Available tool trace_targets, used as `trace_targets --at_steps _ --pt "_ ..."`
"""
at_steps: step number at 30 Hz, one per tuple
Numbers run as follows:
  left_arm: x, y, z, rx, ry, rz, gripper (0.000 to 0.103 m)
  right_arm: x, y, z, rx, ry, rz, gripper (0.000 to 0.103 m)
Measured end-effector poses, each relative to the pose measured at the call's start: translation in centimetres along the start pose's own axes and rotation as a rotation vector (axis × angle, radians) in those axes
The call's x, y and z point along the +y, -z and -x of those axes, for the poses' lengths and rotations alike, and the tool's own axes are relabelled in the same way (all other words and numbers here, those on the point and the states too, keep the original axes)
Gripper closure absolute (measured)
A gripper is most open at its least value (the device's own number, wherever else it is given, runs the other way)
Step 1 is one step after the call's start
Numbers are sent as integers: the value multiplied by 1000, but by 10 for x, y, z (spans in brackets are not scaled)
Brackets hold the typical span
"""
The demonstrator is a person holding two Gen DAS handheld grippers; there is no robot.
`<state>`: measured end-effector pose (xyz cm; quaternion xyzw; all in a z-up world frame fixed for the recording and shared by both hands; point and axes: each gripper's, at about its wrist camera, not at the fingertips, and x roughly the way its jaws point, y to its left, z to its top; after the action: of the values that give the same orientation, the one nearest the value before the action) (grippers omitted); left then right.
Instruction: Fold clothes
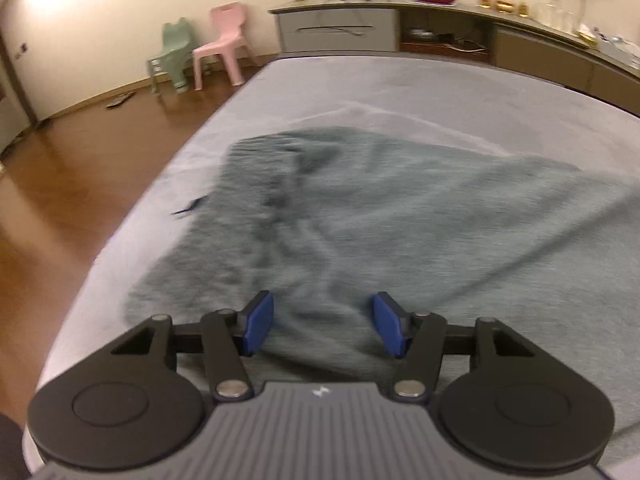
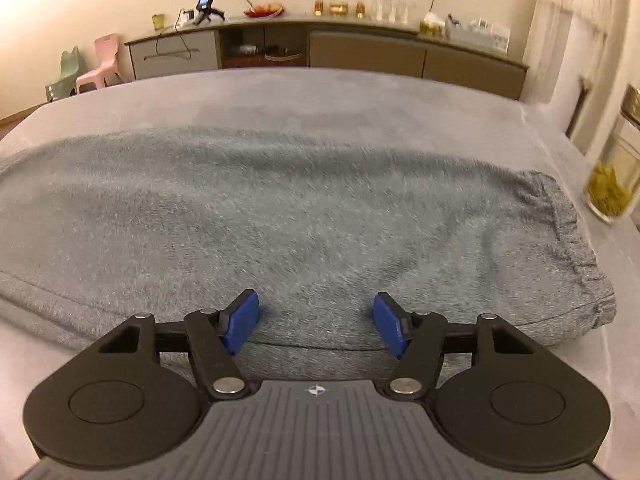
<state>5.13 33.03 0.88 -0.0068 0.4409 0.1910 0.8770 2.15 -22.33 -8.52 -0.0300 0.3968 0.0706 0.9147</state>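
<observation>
I'm over a fuzzy grey-teal garment (image 2: 280, 216), soft and fleecy, spread long across the pale grey bed (image 2: 320, 96), its gathered elastic waistband (image 2: 576, 240) bunched at the right end. My right gripper (image 2: 316, 328) hangs above the near edge with its blue pads (image 2: 240, 328) standing apart, nothing pinched. My left gripper (image 1: 324, 326) is just as open, blue pads (image 1: 260, 326) spread above a rumpled ridge of the same cloth, which creases into dark folds toward the far end. The bedcover looks smooth and velvety. Beyond it there's glossy wooden floor (image 1: 80, 168), a pink plastic chair (image 1: 222, 46), a green one (image 1: 170, 58), and a long low sideboard (image 2: 320, 48) against the cream wall.
</observation>
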Motion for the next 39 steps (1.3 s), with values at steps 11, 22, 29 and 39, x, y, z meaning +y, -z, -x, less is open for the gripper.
trace_targets --at_steps 11,22,29,39 --pt "-24 4 15 -22 44 -103 48 -36 -20 -13 -7 105 -114 38" --pt "-44 -13 6 -23 52 -118 53 -126 -12 3 -34 191 -343 46" --pt "-86 -23 34 -84 223 -135 53 -163 -7 4 -122 261 -480 26" --pt "-325 -53 128 -90 811 -285 50 -125 -20 -24 -88 212 -229 83"
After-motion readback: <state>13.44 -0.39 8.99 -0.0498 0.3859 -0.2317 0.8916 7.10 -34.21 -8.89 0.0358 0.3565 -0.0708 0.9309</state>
